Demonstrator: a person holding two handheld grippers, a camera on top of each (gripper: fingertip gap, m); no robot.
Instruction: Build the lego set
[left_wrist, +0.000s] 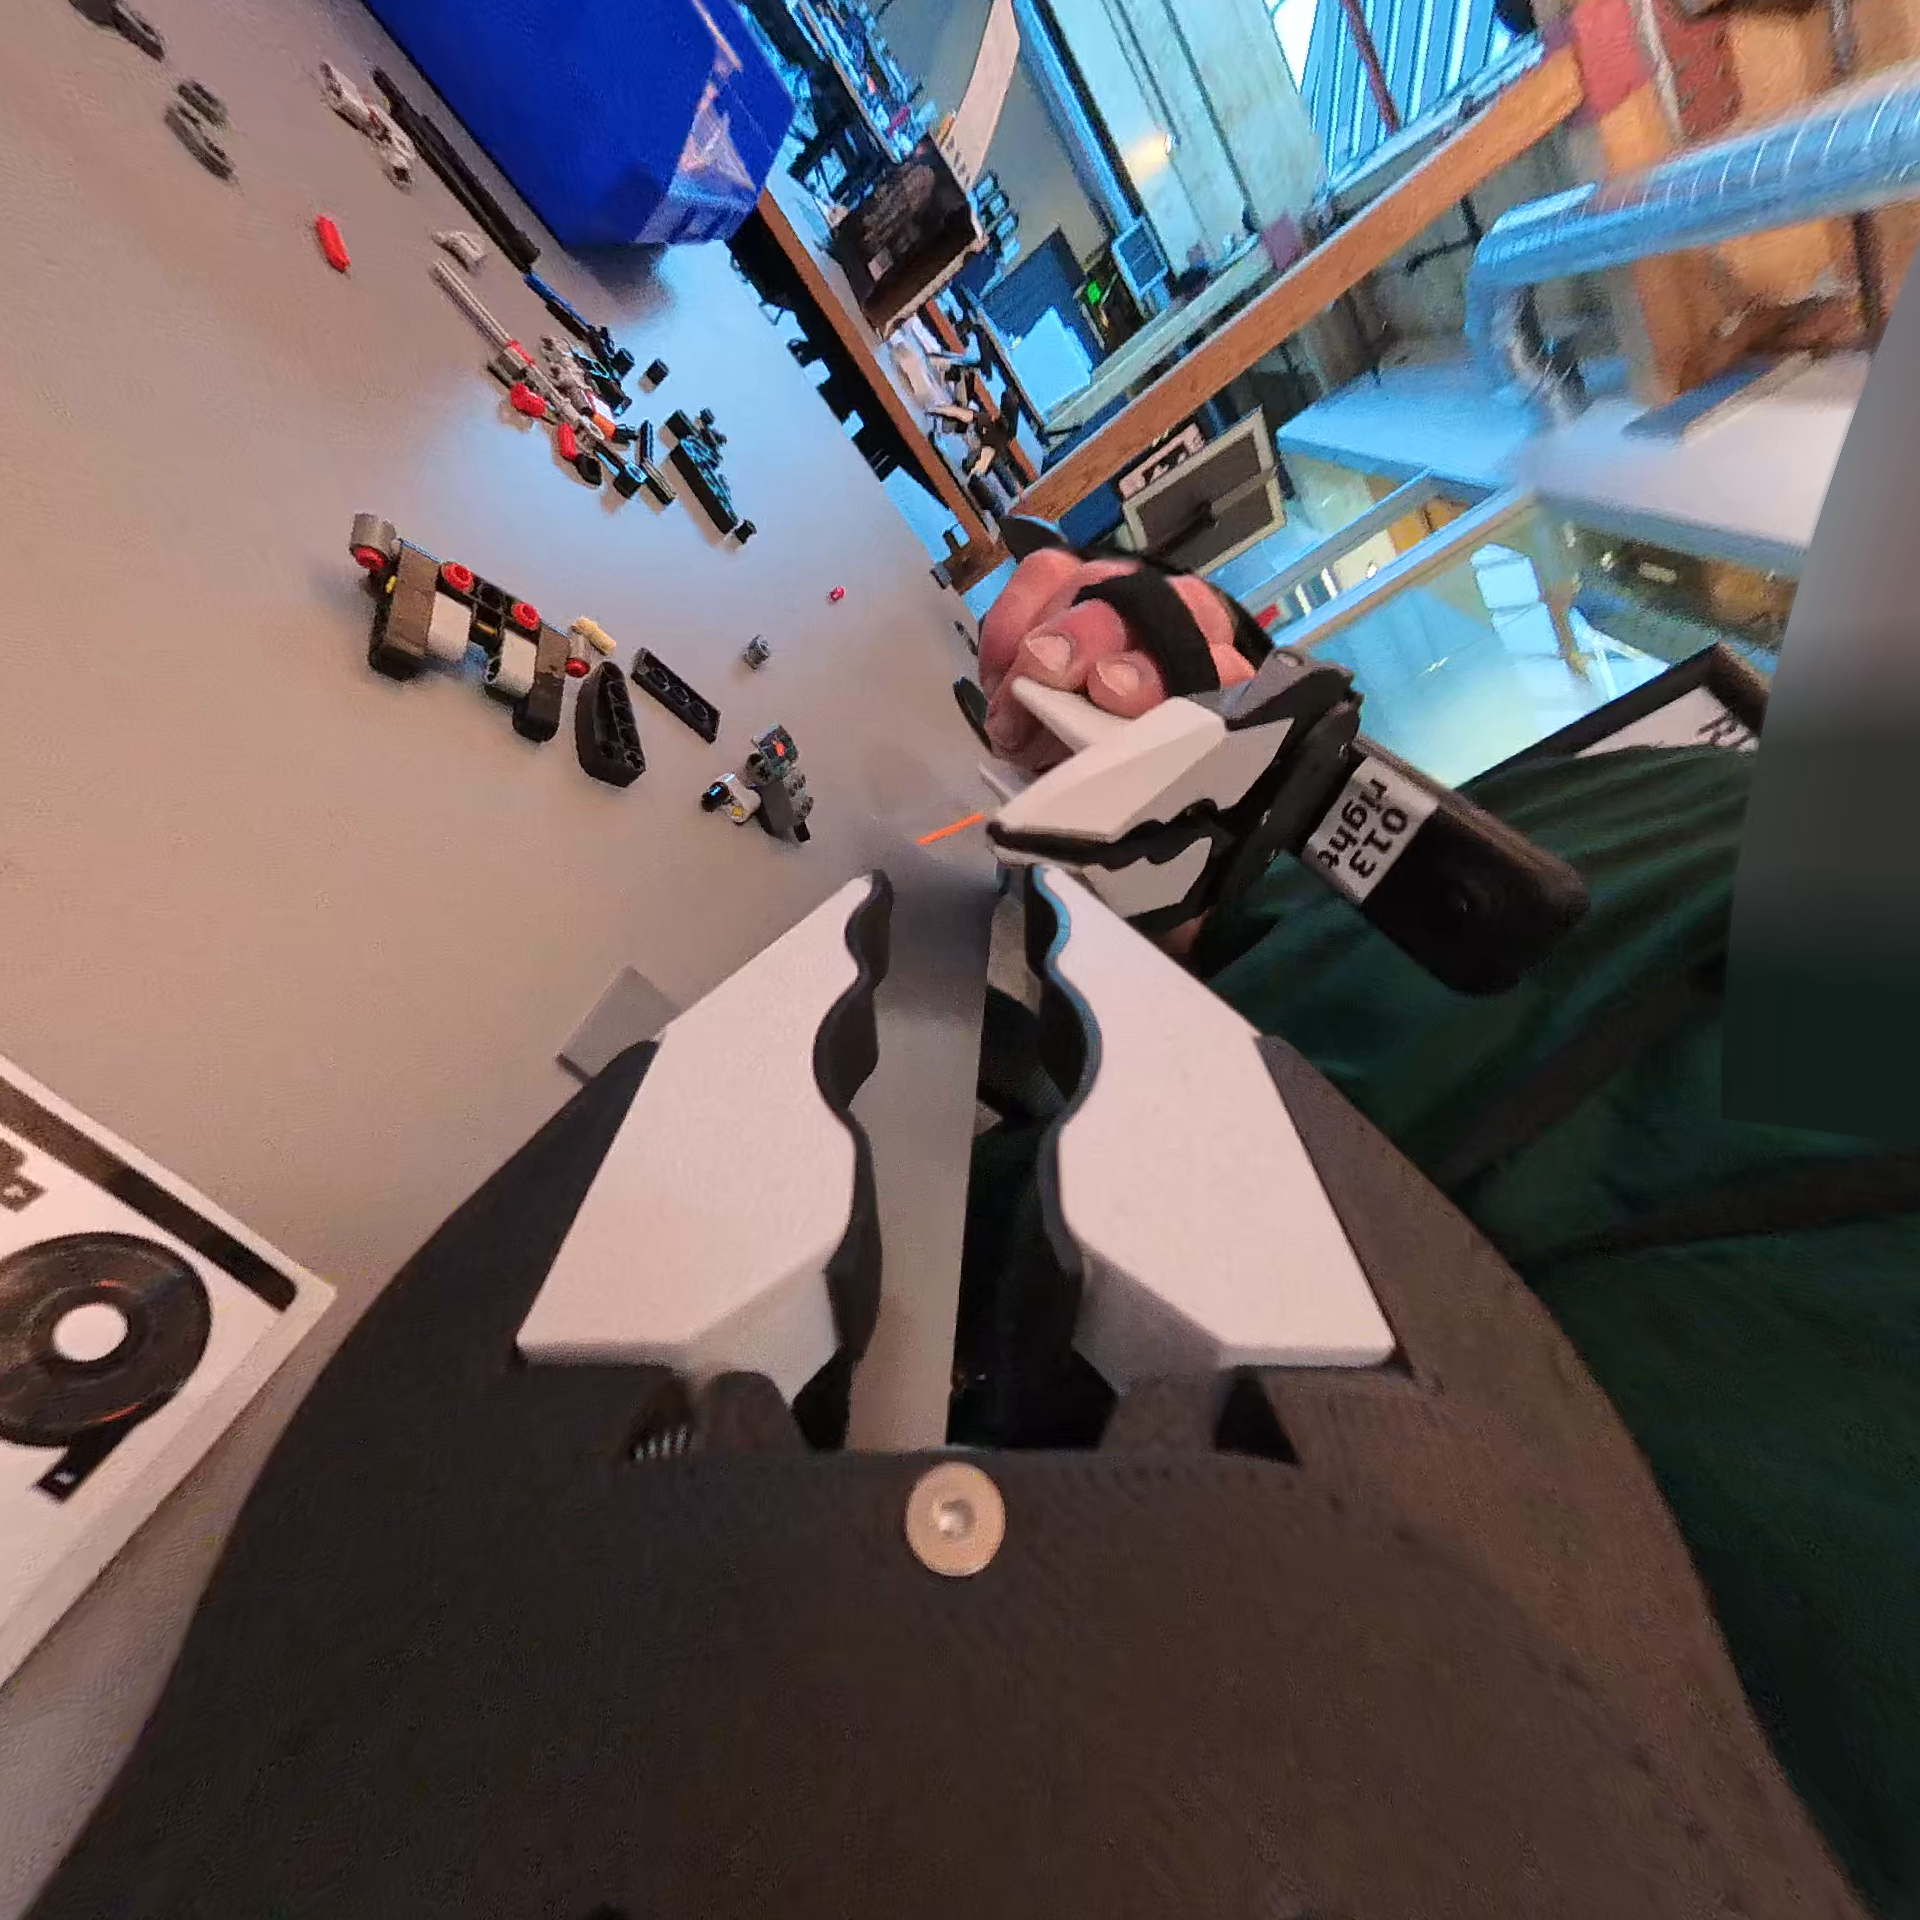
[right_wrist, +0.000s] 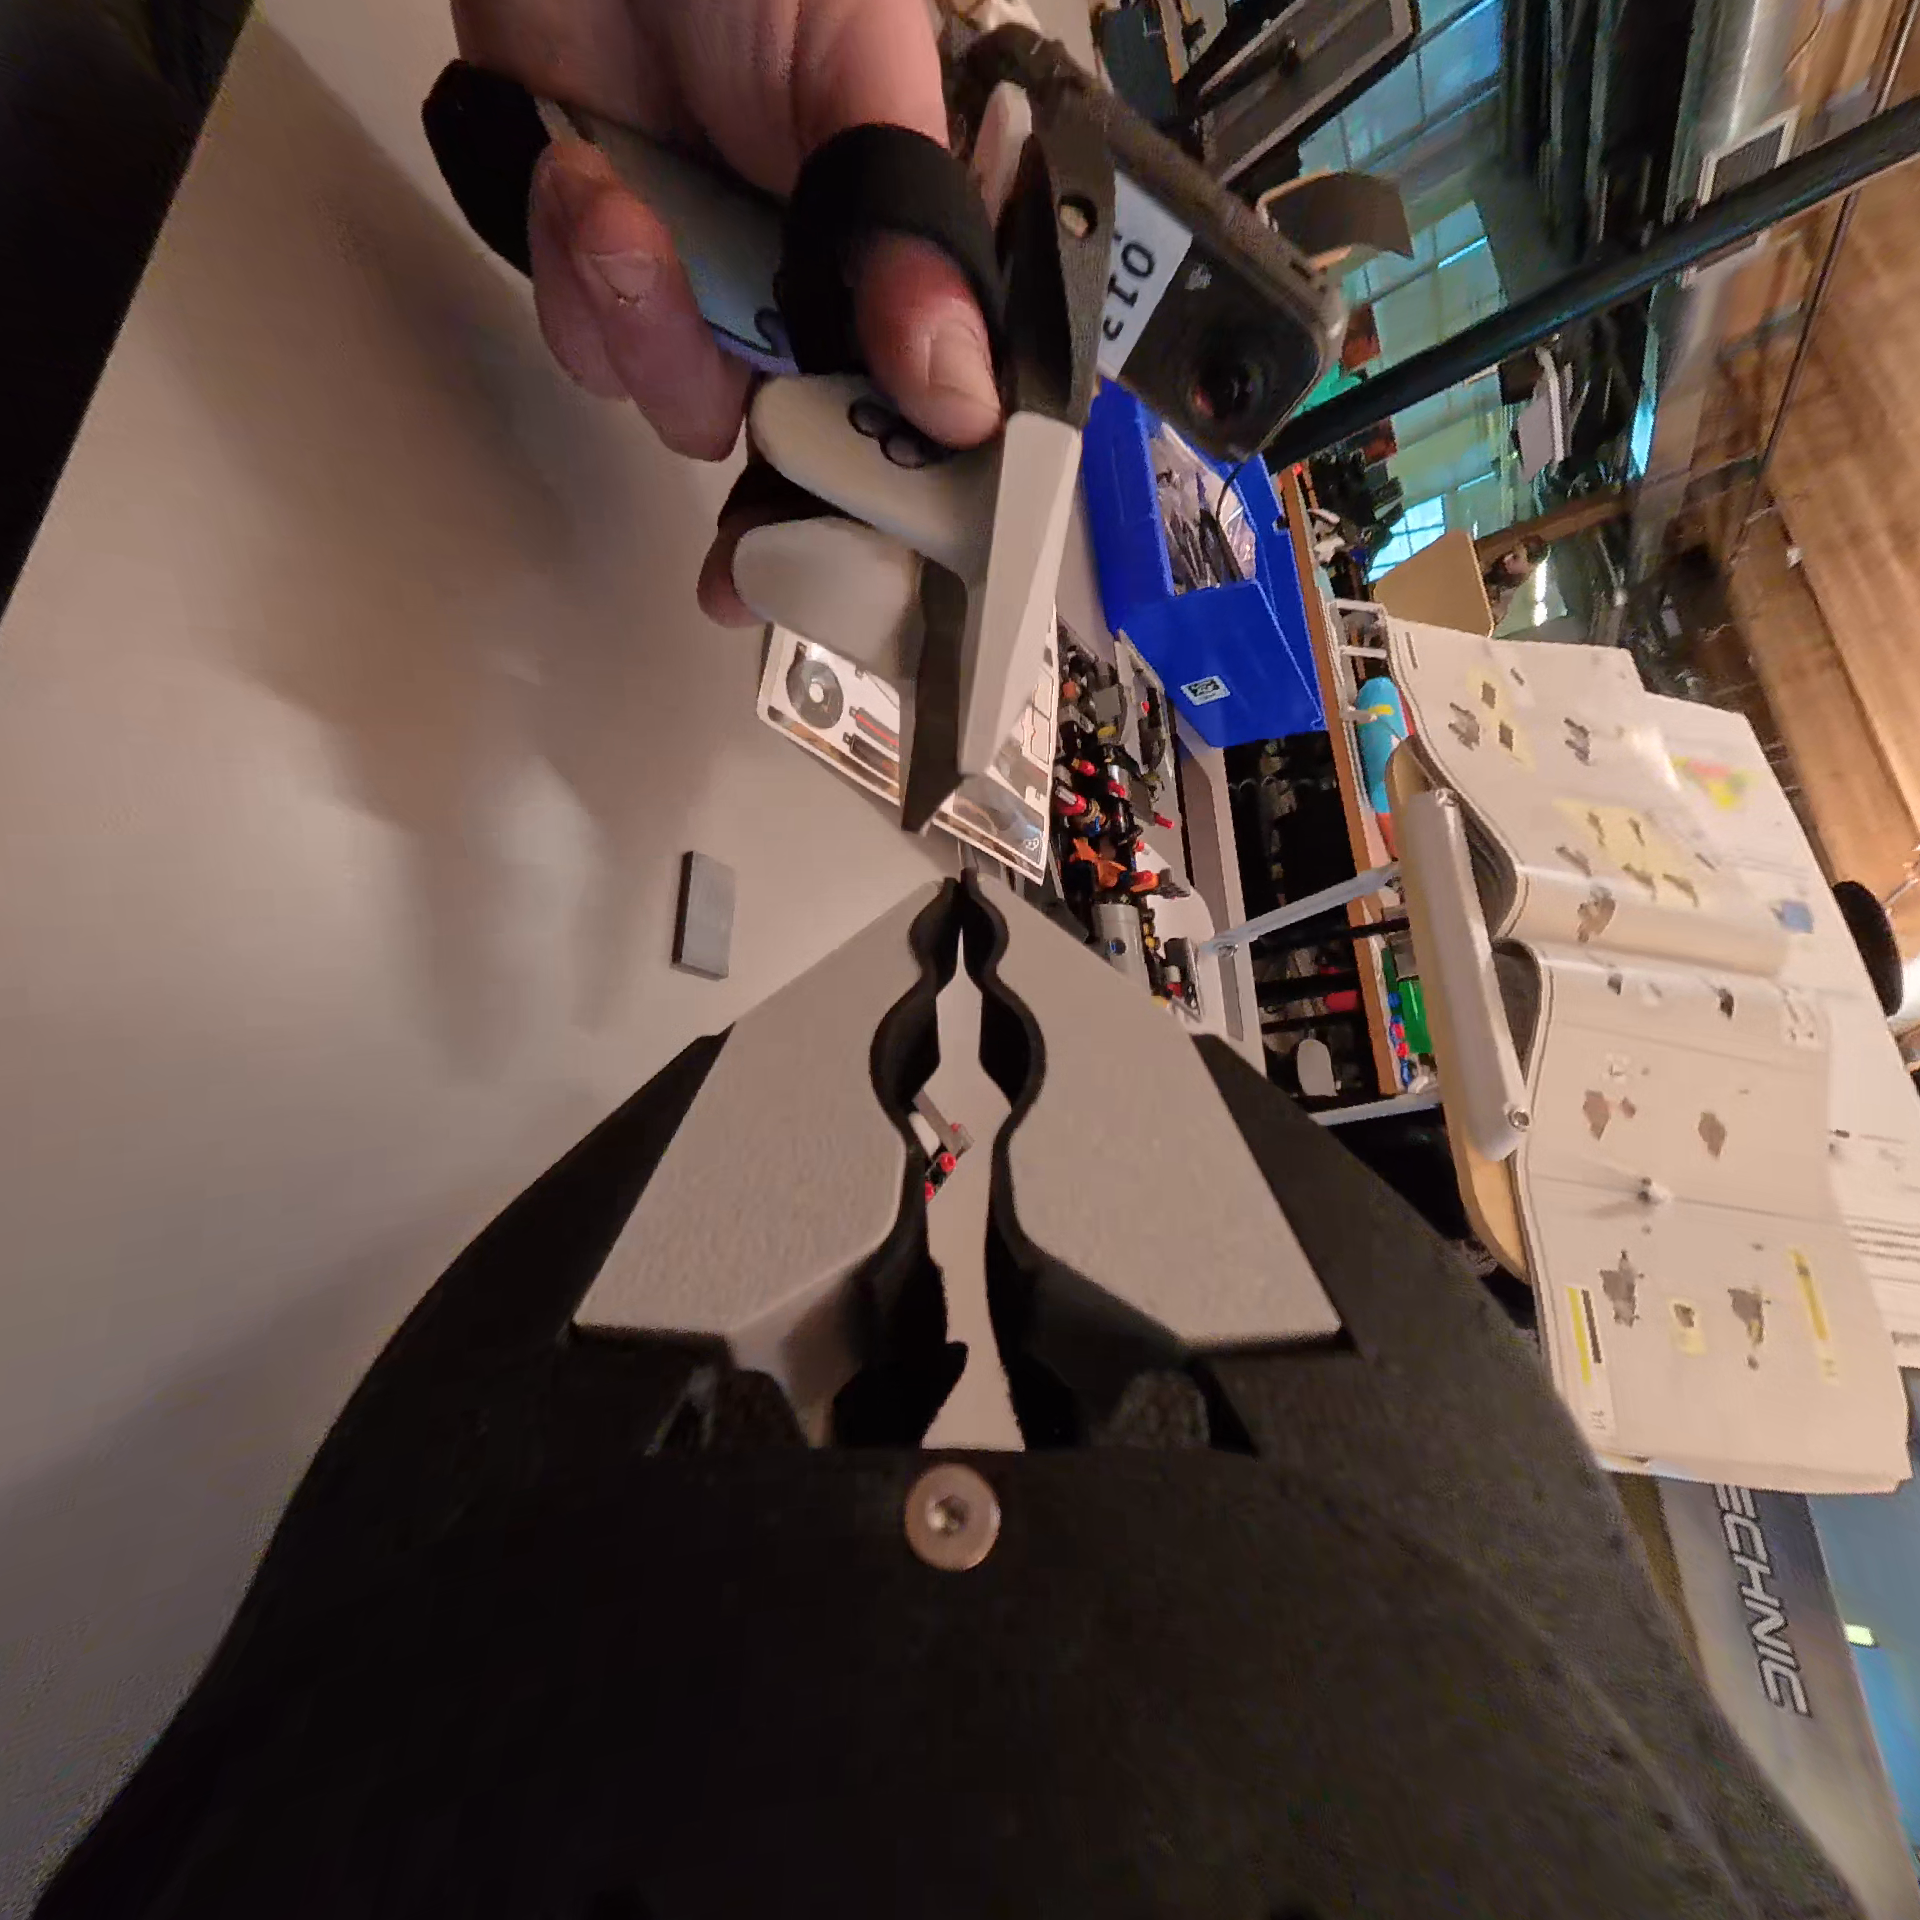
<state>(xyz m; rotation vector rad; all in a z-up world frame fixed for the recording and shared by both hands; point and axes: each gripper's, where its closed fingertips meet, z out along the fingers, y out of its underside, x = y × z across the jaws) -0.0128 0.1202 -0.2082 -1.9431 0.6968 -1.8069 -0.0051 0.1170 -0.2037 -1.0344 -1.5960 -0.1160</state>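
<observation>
Right hand-held gripper (right_wrist: 961, 899) tips pressed together, maybe pinching thin orange rod (left_wrist: 951, 828); left hand-held gripper (left_wrist: 956, 904) spread, empty. Steady rod before approaching partial assembly (left_wrist: 468, 623), frame's left.

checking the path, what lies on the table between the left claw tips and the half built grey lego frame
In the left wrist view, two black pieces and a small grey cluster lie between the left claw and the grey frame.

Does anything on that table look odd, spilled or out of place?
Nothing looks damaged or spilled. Loose lego pieces lie scattered across the grey table beside a half-built assembly, as expected mid-build.
</observation>
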